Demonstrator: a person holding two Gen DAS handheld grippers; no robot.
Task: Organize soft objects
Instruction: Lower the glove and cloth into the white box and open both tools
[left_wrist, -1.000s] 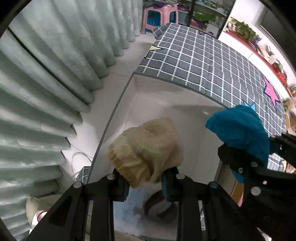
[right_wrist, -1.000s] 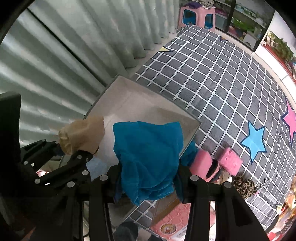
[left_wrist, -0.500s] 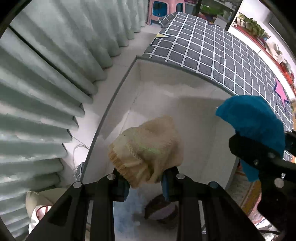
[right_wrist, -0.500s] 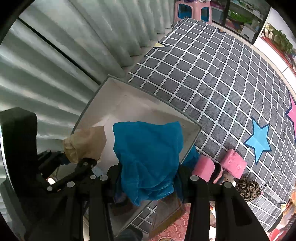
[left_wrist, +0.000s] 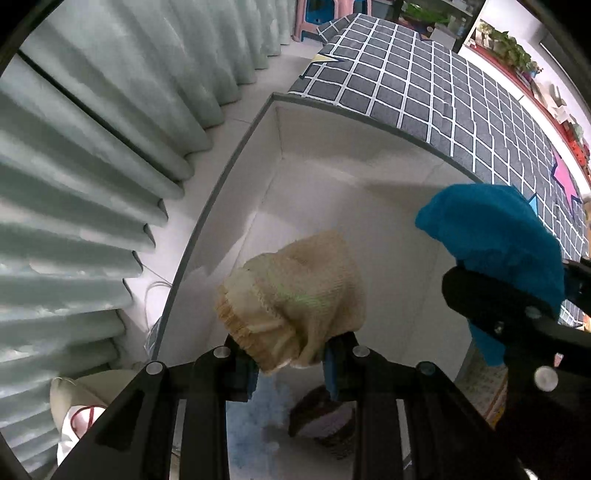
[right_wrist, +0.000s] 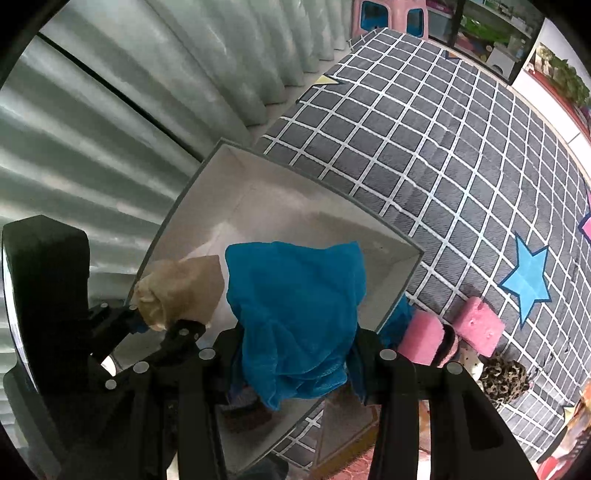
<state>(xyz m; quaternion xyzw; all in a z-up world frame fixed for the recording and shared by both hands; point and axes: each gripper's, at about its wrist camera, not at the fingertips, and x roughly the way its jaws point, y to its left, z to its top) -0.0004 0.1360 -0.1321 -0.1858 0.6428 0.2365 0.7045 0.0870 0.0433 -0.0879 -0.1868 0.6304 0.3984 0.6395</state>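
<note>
My left gripper (left_wrist: 291, 363) is shut on a cream knitted glove (left_wrist: 295, 295) and holds it over the open white storage box (left_wrist: 236, 155). The glove also shows at the left of the right wrist view (right_wrist: 177, 291). My right gripper (right_wrist: 295, 365) is shut on a blue cloth (right_wrist: 295, 314), held above the box's (right_wrist: 402, 236) right side. The blue cloth also shows at the right of the left wrist view (left_wrist: 495, 243). A dark soft item (left_wrist: 321, 421) and a pale blue patch lie on the box floor.
The box stands at the edge of a grey grid rug with stars (right_wrist: 424, 122). Pale green curtains (left_wrist: 92, 147) hang close on the left. Pink foam blocks (right_wrist: 476, 325) and a leopard-print item (right_wrist: 504, 380) lie on the rug right of the box.
Both grippers have moved forward over the box, each still holding its item. The box now fills more of both views.
</note>
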